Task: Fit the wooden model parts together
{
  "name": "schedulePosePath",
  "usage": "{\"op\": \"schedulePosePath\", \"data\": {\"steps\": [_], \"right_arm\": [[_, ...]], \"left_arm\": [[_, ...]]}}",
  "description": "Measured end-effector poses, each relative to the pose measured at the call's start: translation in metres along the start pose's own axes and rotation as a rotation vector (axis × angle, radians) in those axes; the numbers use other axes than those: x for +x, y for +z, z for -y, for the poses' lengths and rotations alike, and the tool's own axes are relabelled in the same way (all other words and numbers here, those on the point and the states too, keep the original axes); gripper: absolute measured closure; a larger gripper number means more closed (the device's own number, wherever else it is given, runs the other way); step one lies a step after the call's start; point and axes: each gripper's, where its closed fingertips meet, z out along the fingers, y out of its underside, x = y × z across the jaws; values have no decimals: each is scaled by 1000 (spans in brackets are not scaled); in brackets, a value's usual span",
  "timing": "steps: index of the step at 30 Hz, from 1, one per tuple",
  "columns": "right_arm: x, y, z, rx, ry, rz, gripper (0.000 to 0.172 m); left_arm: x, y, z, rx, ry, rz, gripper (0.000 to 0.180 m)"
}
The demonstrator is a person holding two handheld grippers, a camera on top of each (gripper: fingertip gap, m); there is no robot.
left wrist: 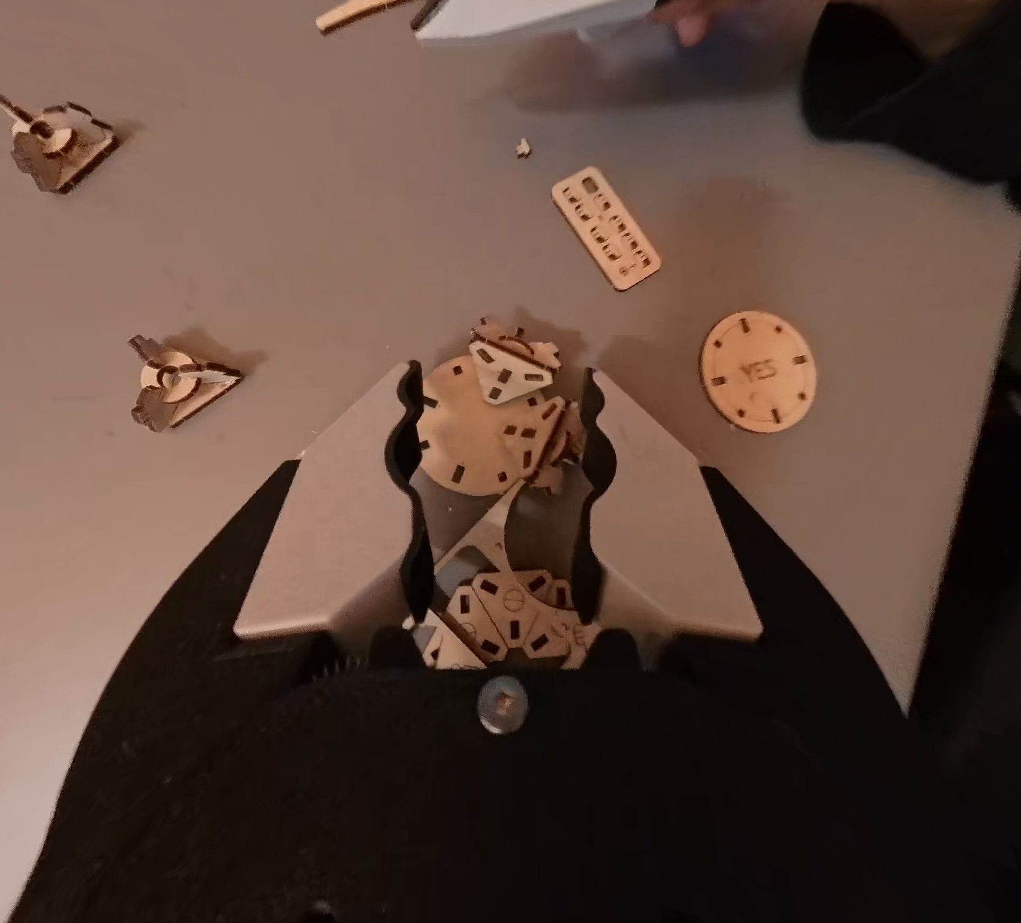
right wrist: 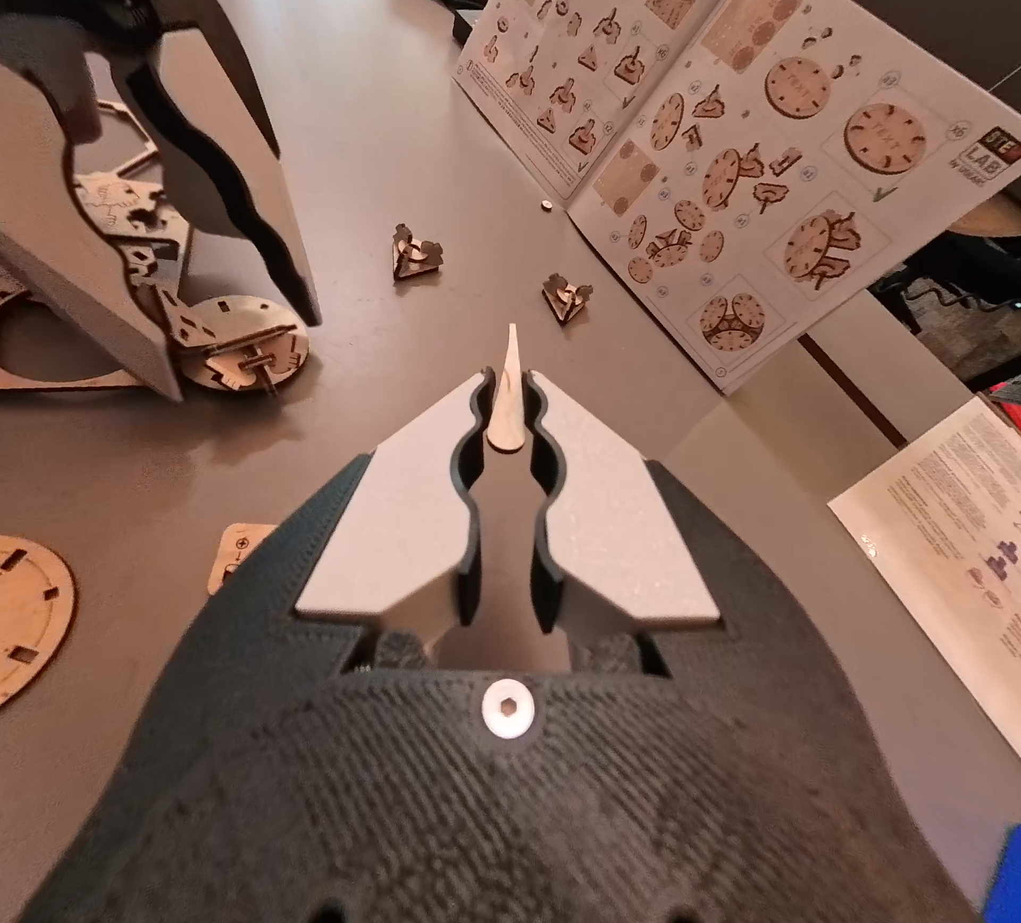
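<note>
Item one: your left claw [left wrist: 500,382], lower centre of the left wrist view, stands with its dark wavy pads apart over a wooden assembly [left wrist: 497,426] of slotted discs and a triangular plate lying on the grey surface [left wrist: 304,233]; the right pad sits close against the assembly's edge, the left pad [left wrist: 406,432] overlaps the disc's rim, and you cannot tell whether either touches it, so nothing is gripped. Item two: a loose wooden disc [left wrist: 758,371] with radial slots, right of the claw, flat on the surface. Item three: a small rectangular wooden card [left wrist: 606,227] with cut-outs, above and between claw and disc. Item four: two small triangular wooden sub-assemblies [left wrist: 177,381], [left wrist: 55,145], at the left of that view, well apart from the claw. Item five: your right claw [right wrist: 507,388], centre of the right wrist view, is clamped on a pale tapered wooden stick [right wrist: 509,399], whose narrow tip projects forward beyond the pads above the surface. Item six: an open instruction booklet [right wrist: 718,95], upper right of that view. Item seven: a second printed sheet [right wrist: 939,537], at the right edge.
</note>
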Motion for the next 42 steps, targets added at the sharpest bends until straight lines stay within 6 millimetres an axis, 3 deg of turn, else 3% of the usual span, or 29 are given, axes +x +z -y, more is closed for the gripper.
{"op": "schedulePosePath", "data": {"steps": [1, 3, 6, 9, 12, 16, 20, 22, 27, 31, 35, 38, 42], "right_arm": [[0, 0, 0, -1, -1, 1, 163], [-1, 1, -1, -2, 2, 3, 163], [0, 0, 0, 6, 5, 2, 164], [-3, -3, 8, 41, -7, 22, 163], [-13, -8, 24, 120, -59, 38, 163], [-26, -14, 39, 202, -88, 73, 163], [-33, -18, 51, 289, -30, 123, 163], [-35, -13, 41, 222, -51, 136, 163], [-58, 5, -8, -47, -120, 276, 163], [-63, 10, -22, -115, -94, 311, 163], [-57, 12, -34, -172, -70, 295, 159], [-52, 10, -22, -107, -54, 276, 149], [-45, -6, 23, 145, -118, 206, 145]], "left_arm": [[-1, 3, -2, -15, 12, 15, 125], [0, 4, 4, 8, 5, 15, 141], [-7, -7, 19, 99, -59, 2, 151], [-15, -28, 40, 276, -227, -104, 151], [-21, -61, 65, 525, -451, -320, 151], [-26, -89, 74, 728, -628, -572, 152], [-21, -89, 73, 758, -658, -650, 152], [-19, -87, 74, 756, -658, -663, 152], [-17, -88, 79, 759, -653, -689, 152], [-16, -89, 80, 760, -658, -711, 152], [-15, -89, 81, 765, -670, -728, 152], [-15, -87, 81, 764, -683, -745, 152], [-11, -84, 83, 750, -697, -778, 152]]}}
